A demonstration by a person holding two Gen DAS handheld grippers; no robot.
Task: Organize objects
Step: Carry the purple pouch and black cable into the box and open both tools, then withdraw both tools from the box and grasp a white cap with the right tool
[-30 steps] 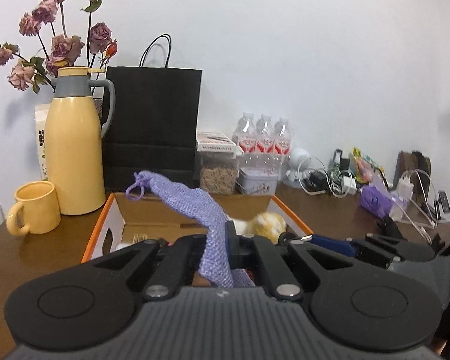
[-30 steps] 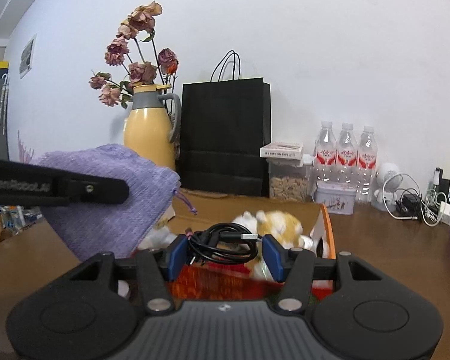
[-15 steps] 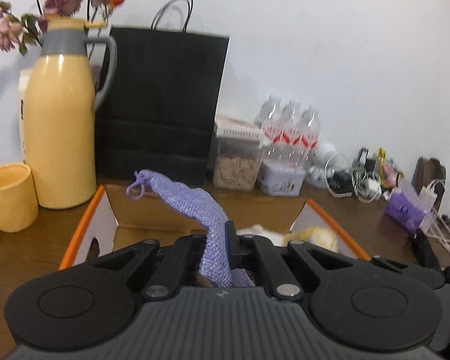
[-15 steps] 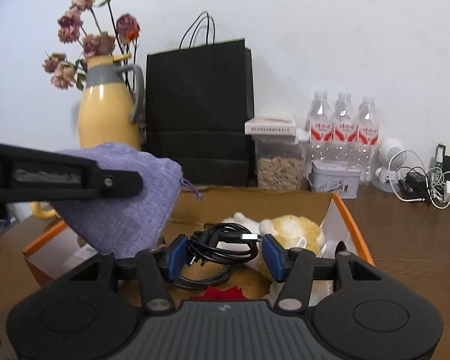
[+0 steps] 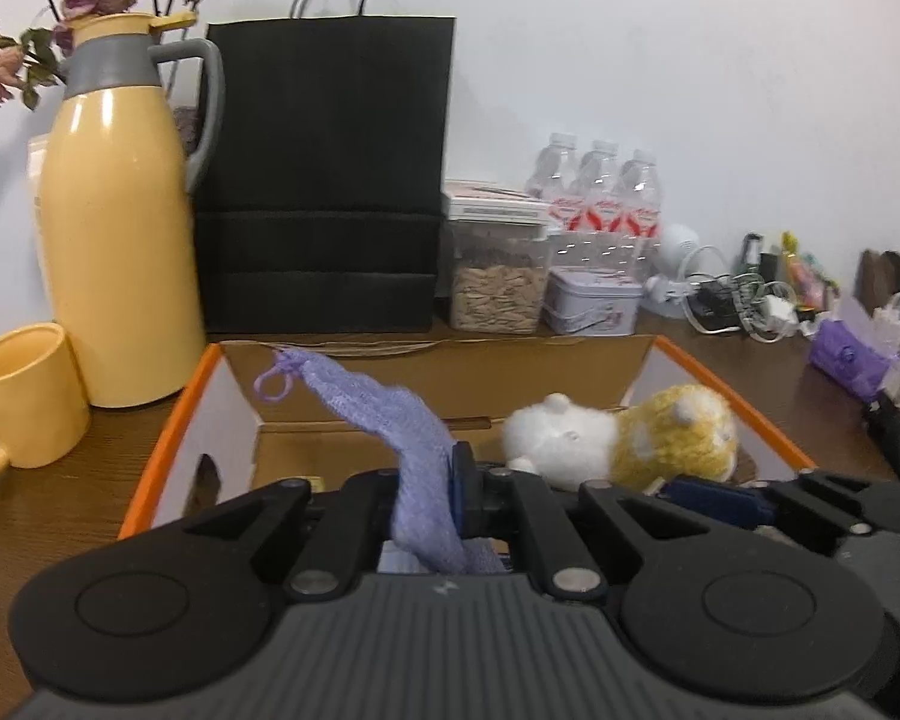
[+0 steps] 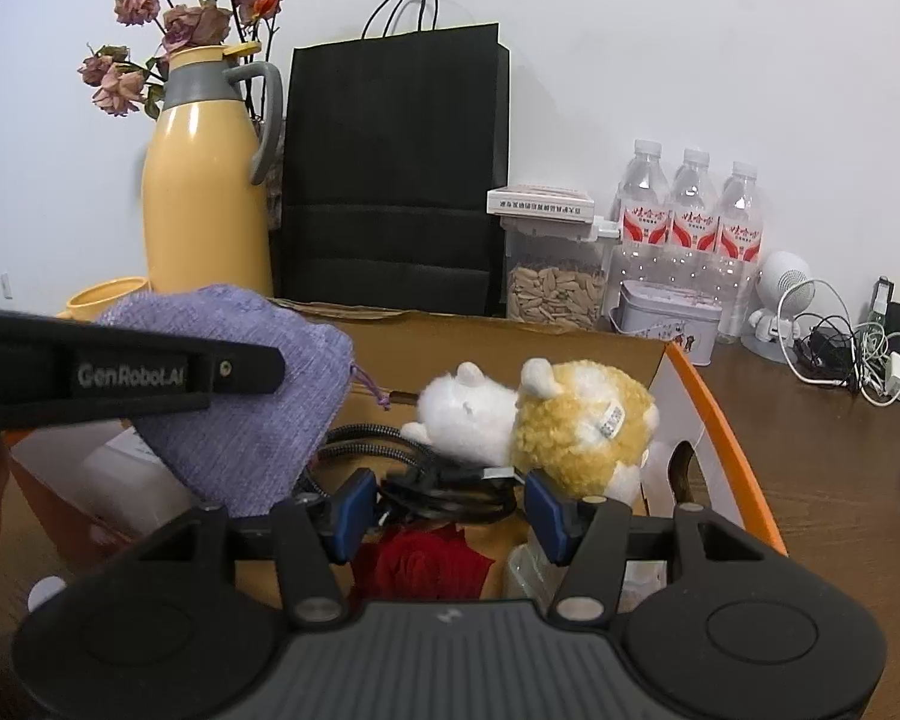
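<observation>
left gripper (image 5: 444, 483): jaws pressed together on the purple drawstring pouch (image 5: 384, 420), which rises ahead and leftward over the open cardboard box (image 5: 168, 420). right gripper (image 6: 447, 507): jaws apart, a coiled black cable (image 6: 426, 474) between the blue pads; whether the pads press on it, cannot tell. just ahead, a plush toy (image 6: 546, 420) lies against the right wall; a red rose (image 6: 426, 564) lies below the pads. box floor ahead of the left gripper is bare. beyond the far rim: yellow jug (image 5: 120, 240), black paper bag (image 5: 324, 180), water bottles (image 6: 690, 216).
</observation>
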